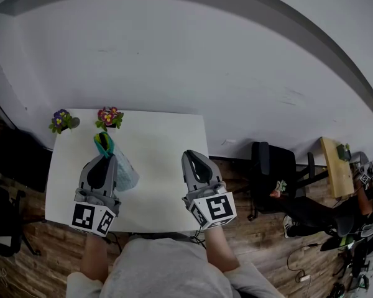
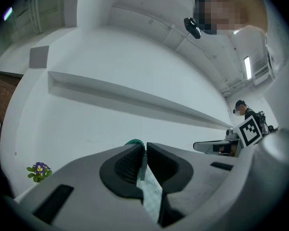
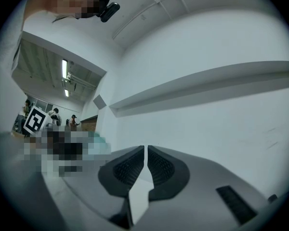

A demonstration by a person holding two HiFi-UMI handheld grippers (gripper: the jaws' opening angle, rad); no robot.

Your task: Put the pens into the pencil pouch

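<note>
A translucent pale-blue pencil pouch (image 1: 125, 173) with a green and yellow top end (image 1: 103, 143) hangs over the left part of the white table (image 1: 165, 135). My left gripper (image 1: 104, 159) is shut on its fabric. In the left gripper view the pale cloth (image 2: 152, 192) is pinched between the pads of the left gripper (image 2: 144, 150), and a green edge (image 2: 133, 142) shows at the tips. My right gripper (image 1: 193, 156) hovers over the table's right part, shut with nothing in it (image 3: 145, 154). I cannot tell whether pens are inside the pouch.
Two small pots of flowers (image 1: 63, 120) (image 1: 110, 117) stand at the table's far left edge against the white wall. A black chair (image 1: 270, 166) and a wooden desk (image 1: 334, 165) stand on the wood floor to the right, where a person sits.
</note>
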